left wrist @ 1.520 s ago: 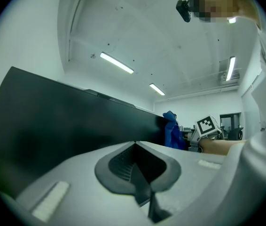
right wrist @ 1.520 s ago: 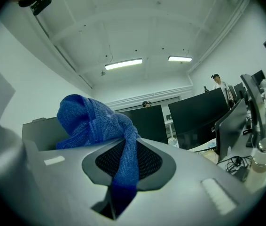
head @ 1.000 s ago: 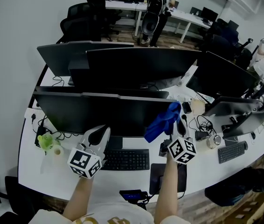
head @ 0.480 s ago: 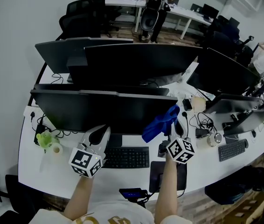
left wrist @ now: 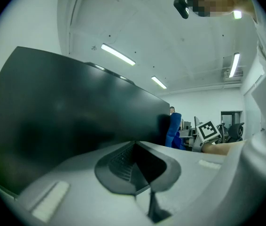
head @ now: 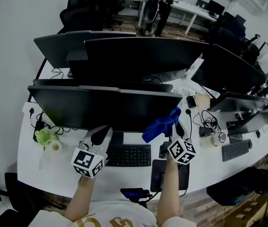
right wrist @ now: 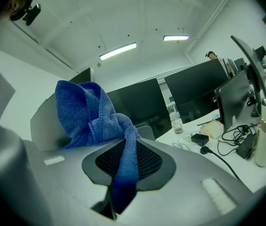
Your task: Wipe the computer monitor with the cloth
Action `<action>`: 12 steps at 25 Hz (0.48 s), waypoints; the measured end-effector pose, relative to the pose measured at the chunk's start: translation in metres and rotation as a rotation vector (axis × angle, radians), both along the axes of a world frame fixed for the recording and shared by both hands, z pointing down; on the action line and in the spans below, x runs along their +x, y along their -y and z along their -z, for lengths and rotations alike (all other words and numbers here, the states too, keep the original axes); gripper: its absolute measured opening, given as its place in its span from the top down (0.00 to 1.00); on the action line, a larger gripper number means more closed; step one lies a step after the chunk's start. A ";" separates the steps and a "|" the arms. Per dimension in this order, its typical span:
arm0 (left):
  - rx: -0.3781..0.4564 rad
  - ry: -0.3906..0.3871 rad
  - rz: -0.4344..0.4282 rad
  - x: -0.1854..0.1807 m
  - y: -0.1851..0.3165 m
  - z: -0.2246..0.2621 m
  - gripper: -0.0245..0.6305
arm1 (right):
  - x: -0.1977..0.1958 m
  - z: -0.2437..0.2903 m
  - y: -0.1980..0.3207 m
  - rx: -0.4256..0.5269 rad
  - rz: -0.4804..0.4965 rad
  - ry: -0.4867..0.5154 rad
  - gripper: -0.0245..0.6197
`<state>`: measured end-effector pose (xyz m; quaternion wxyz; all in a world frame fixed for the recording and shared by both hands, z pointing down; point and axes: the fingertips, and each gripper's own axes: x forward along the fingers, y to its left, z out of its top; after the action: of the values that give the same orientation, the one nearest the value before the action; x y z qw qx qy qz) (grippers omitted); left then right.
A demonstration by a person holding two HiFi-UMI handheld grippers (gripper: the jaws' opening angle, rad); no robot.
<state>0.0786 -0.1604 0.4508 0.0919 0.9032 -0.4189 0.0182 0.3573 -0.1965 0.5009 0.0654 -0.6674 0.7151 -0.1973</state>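
A wide black monitor [head: 101, 107] stands nearest me on the white desk [head: 34, 167]; its dark screen [left wrist: 67, 121] fills the left gripper view. My right gripper [head: 177, 129] is shut on a bunched blue cloth [head: 161, 123], which hangs by the monitor's right end. The cloth [right wrist: 100, 121] runs down between the shut jaws in the right gripper view. My left gripper [head: 100, 135] is shut with nothing in it, just under the screen's lower edge. The blue cloth [left wrist: 174, 131] also shows past the screen's right edge.
A black keyboard [head: 127, 155] lies below the monitor, a phone [head: 134, 194] at the desk's front edge. More monitors [head: 143, 56] stand behind. A green object [head: 44, 136] and tape roll [head: 56, 146] sit left; cables, a bottle [right wrist: 174, 119] and a second keyboard [head: 236, 150] right.
The view has shifted slightly, and the right gripper with the cloth has dropped a little lower against the monitor's right end. The left gripper keeps its place.
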 end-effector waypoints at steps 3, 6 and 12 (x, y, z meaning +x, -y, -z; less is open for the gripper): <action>-0.016 0.003 0.004 0.002 -0.001 -0.007 0.96 | 0.000 -0.011 -0.001 -0.016 0.010 0.014 0.83; -0.027 0.010 0.006 0.004 -0.002 -0.014 0.96 | -0.001 -0.022 -0.002 -0.033 0.018 0.026 0.83; -0.048 0.031 0.017 0.009 -0.004 -0.024 0.96 | -0.002 -0.053 -0.008 -0.076 0.023 0.061 0.83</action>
<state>0.0873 -0.1561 0.4751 0.1070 0.8969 -0.4271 0.0414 0.3552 -0.1889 0.5536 0.0595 -0.6549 0.7123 -0.2453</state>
